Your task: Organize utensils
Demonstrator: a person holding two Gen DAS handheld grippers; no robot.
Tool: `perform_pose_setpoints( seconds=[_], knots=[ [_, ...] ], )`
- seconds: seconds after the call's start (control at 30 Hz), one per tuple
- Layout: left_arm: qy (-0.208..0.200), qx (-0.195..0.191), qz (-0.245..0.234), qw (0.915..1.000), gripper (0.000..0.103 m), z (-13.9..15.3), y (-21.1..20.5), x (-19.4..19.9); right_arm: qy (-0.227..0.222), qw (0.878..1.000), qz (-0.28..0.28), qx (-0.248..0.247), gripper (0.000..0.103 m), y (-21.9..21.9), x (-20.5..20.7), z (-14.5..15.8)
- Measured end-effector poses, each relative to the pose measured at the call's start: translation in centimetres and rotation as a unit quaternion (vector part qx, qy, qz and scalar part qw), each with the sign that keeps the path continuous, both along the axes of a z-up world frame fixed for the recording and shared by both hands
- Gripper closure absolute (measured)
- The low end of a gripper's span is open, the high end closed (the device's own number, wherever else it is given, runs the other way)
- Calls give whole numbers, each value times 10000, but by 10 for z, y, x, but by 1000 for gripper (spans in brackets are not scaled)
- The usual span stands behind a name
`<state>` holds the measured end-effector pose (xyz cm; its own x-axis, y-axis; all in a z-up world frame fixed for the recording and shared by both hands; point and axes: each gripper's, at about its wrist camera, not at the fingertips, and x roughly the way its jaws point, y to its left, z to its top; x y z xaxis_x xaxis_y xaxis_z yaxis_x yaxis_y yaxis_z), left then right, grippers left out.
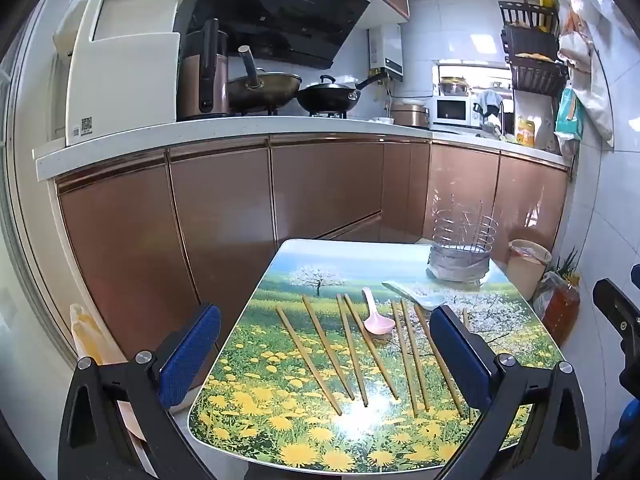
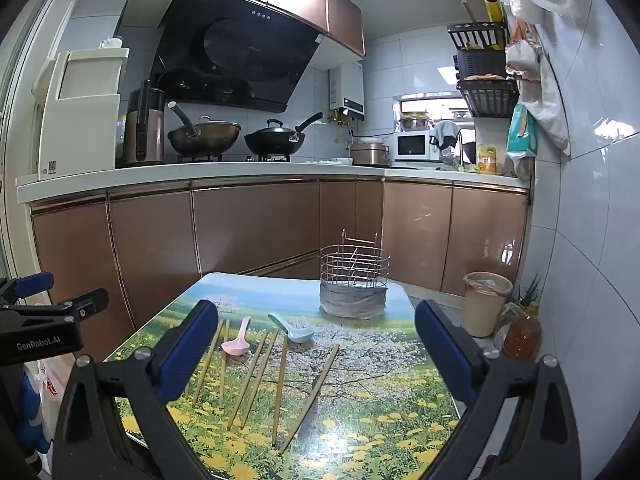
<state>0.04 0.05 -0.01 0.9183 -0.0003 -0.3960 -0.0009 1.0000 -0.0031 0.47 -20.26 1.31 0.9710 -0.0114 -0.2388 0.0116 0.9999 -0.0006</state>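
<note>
Both my grippers, left (image 1: 326,354) and right (image 2: 316,344), gape wide, empty; chopsticks (image 2: 256,376) and spoons (image 2: 236,346) lie ahead between the fingers

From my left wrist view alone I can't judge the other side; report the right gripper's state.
Observer: The right gripper is open and holding nothing, hovering over the near edge of the table.
Operator: My own gripper hides the rightmost chopstick. Describe how it lies.
Observer: That chopstick lies flat on the table, slanted, with its far end leaning right, away from the straighter ones beside it.
</note>
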Motion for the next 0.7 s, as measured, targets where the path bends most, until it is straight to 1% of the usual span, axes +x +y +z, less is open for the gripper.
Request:
perform_pose_setpoints(
  seconds=[0.33, 0.7],
  knots=[
    [-57, 140, 76, 9999, 0, 2, -2, 2, 46, 10000, 76, -17, 3, 1, 9, -2],
    [-109, 129, 155, 9997, 0, 3, 1, 3, 50, 9998, 126, -109, 3, 10, 13, -2]
  ],
)
